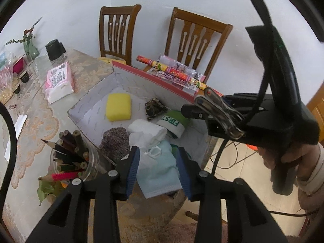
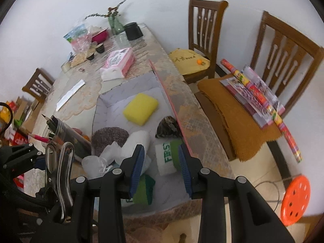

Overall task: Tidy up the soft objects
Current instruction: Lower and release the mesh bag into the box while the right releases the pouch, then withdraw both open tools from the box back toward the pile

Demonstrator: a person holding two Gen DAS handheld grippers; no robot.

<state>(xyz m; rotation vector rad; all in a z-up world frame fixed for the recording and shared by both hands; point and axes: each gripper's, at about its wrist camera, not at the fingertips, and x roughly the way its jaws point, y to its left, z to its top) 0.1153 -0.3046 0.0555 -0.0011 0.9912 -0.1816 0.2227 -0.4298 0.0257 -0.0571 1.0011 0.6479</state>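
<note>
An open box (image 1: 129, 77) with a pink rim holds soft things: a yellow sponge (image 1: 118, 107), a dark patterned pouch (image 1: 155, 108), a white-green roll (image 1: 172, 124) marked FIRST, a white rolled towel (image 1: 147, 130) and a grey knitted piece (image 1: 115, 141). A light blue face mask (image 1: 160, 174) drapes over the box's near wall. My left gripper (image 1: 158, 162) is open around the mask, which lies loose between the pads. My right gripper (image 2: 161, 160) hangs open over the roll (image 2: 167, 156) and holds nothing. A green cloth (image 2: 146, 188) lies under it, and the sponge (image 2: 141, 108) is farther back.
A jar of coloured pencils (image 1: 70, 162) stands just left of the box. A pink tissue pack (image 1: 59, 81), cups and a green vase (image 1: 30, 48) sit farther along the table. Two wooden chairs (image 2: 263, 93) stand beside it, one bearing rolled paper. An orange stool (image 2: 296, 200) is on the floor.
</note>
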